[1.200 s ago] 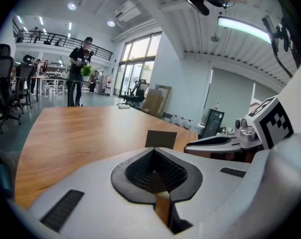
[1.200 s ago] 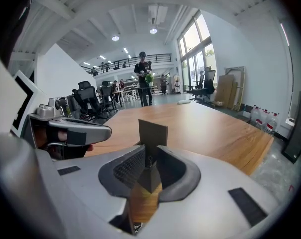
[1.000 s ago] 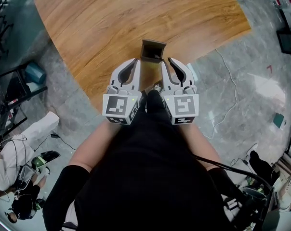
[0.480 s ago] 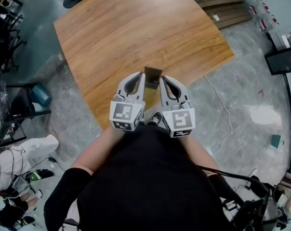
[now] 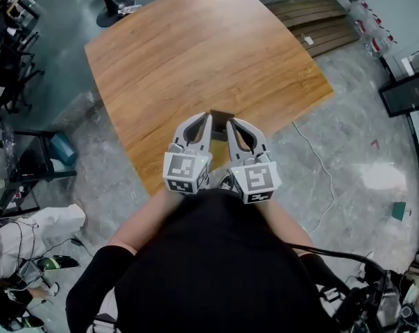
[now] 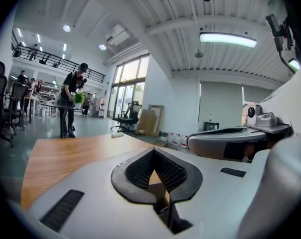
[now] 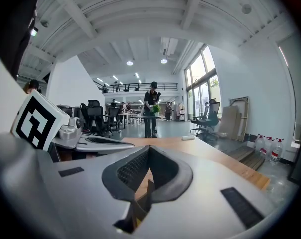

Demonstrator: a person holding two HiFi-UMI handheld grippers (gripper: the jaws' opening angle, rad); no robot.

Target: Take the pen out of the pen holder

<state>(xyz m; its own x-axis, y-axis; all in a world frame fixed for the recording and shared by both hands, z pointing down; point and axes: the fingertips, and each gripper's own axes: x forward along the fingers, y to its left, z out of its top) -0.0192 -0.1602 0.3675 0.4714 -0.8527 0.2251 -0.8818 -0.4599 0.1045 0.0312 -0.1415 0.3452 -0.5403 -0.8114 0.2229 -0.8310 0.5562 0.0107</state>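
2 closed tools at the pen holder
The left tool [image 5: 208, 118] and right tool [image 5: 229, 123] have jaws together, holding nothing; the pen holder [image 5: 222, 113] stands at 12 o'clock on the tabletop [image 5: 195, 47] edge.

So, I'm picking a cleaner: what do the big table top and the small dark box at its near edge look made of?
Large brown table top: wood or wood-look laminate, satin; streaky grain lines and a soft sheen show.
Small dark brown square box: perhaps wood or board, matt; thin flat walls, too small to be sure.
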